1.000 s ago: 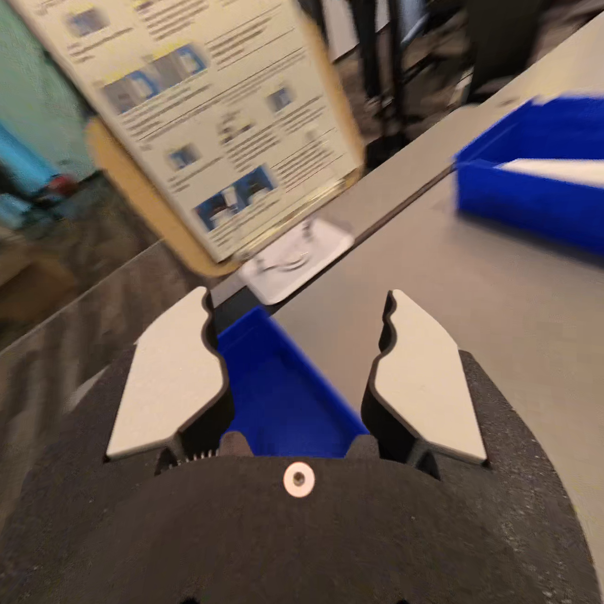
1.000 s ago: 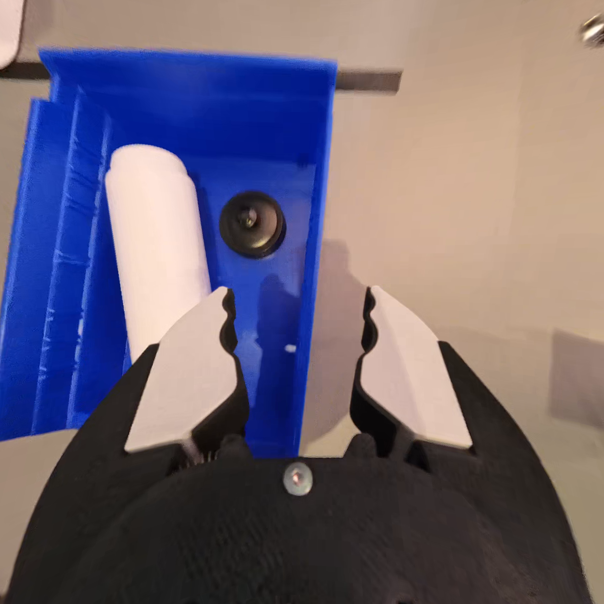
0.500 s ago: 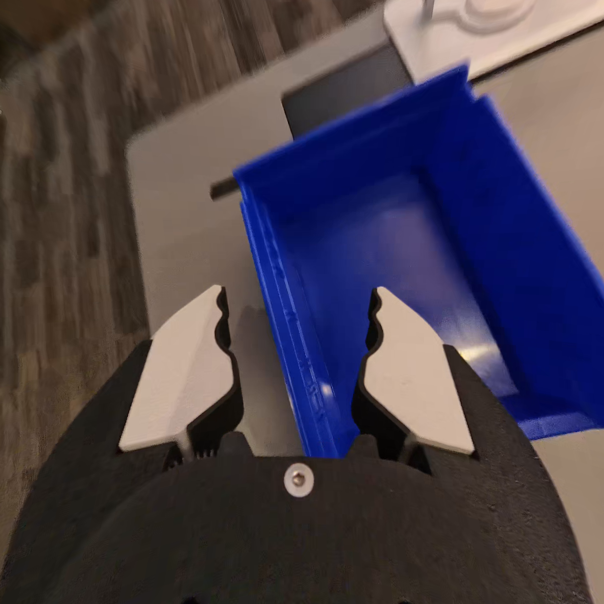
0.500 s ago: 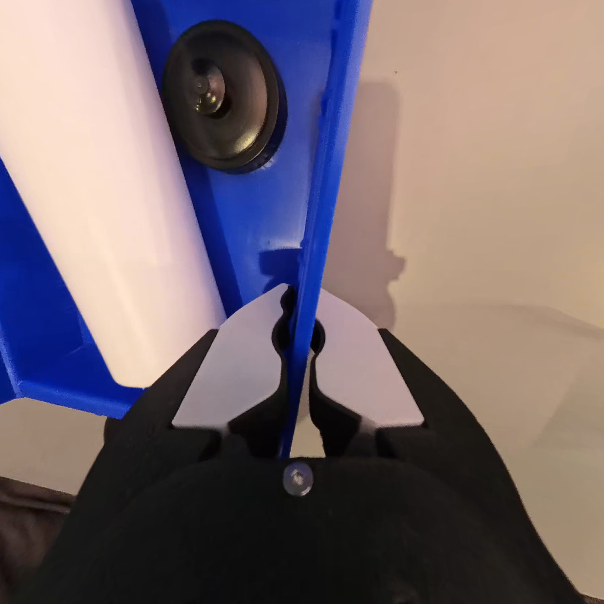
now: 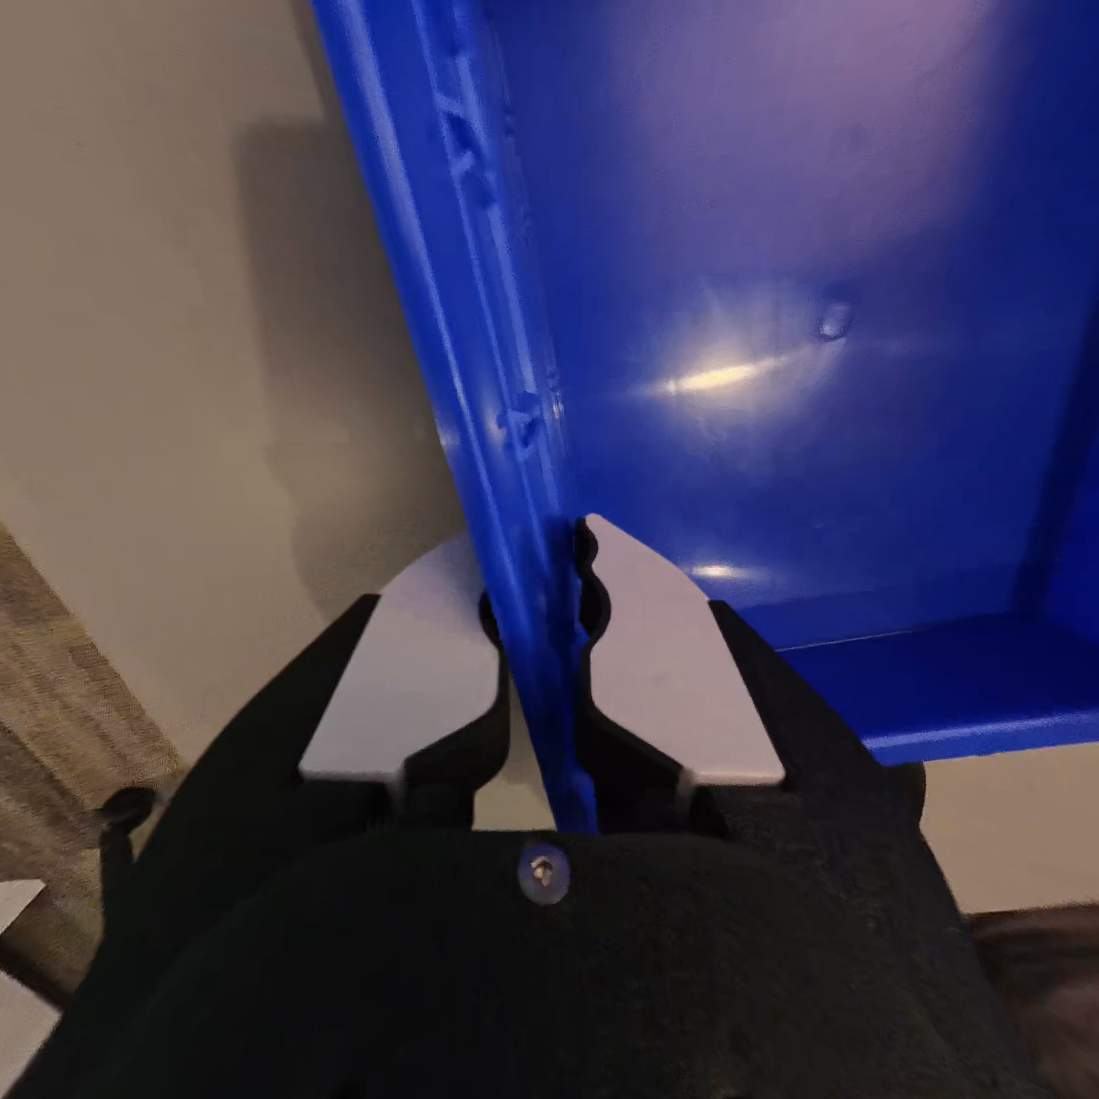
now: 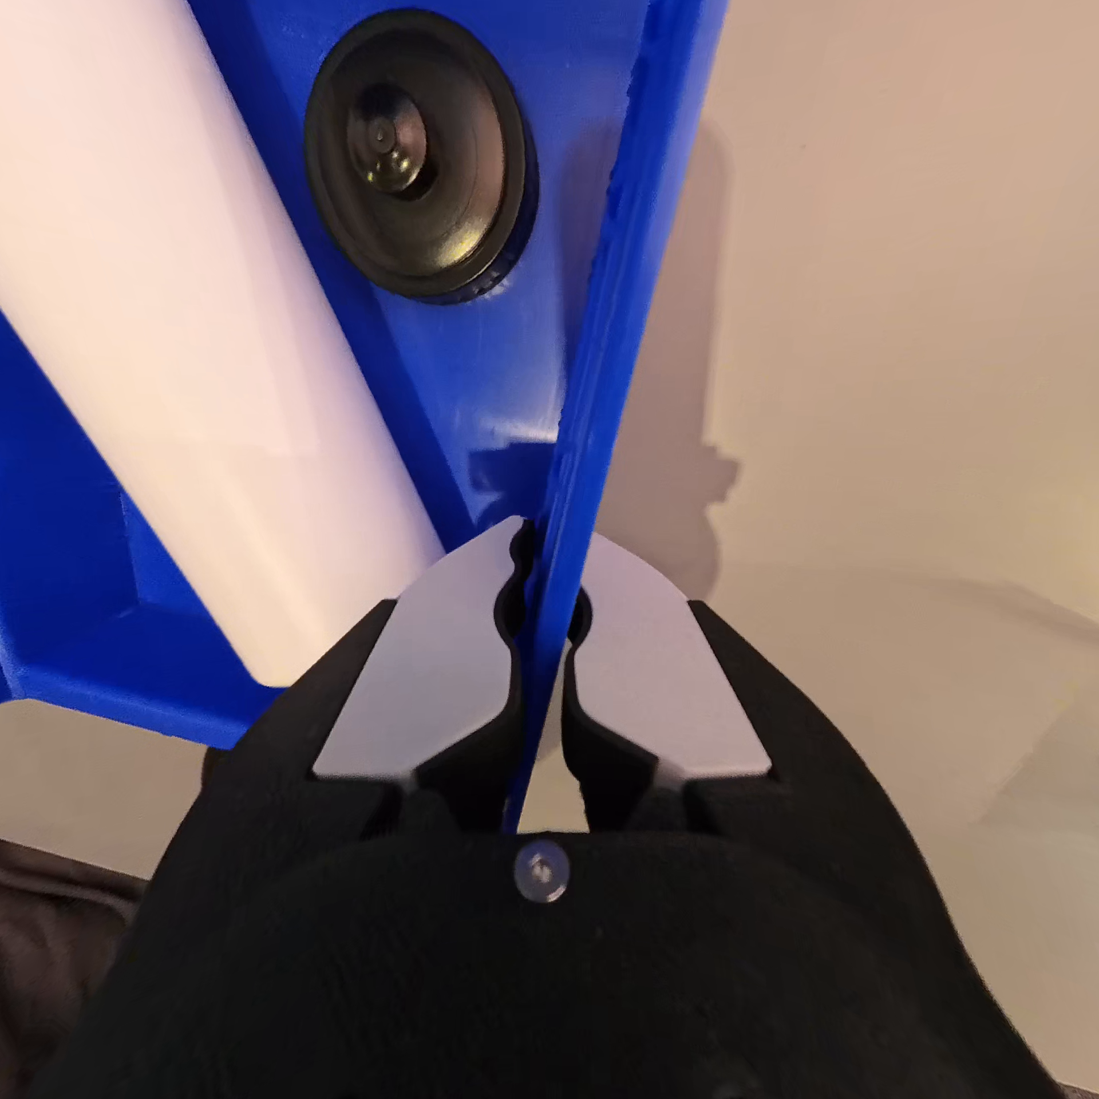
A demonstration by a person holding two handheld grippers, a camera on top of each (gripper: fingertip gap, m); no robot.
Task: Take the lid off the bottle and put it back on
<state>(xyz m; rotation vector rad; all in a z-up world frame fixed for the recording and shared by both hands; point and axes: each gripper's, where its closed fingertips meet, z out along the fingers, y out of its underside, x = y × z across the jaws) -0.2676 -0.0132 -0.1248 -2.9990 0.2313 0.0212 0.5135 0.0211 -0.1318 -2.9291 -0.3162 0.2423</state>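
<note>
White bottle (image 6: 178, 333) lying in bin (image 6: 600, 369) — black lid (image 6: 416, 154) beside.

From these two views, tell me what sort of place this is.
Probably a workshop or lab bench, hedged: two blue plastic parts bins on a plain pale tabletop, one holding a white bottle and black lid.

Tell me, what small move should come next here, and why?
Probably pull both bins nearer. The left tongs are shut on the wall of an empty blue bin; the right tongs are shut on the wall of the bin holding the white bottle and black lid, neither yet grasped.
</note>
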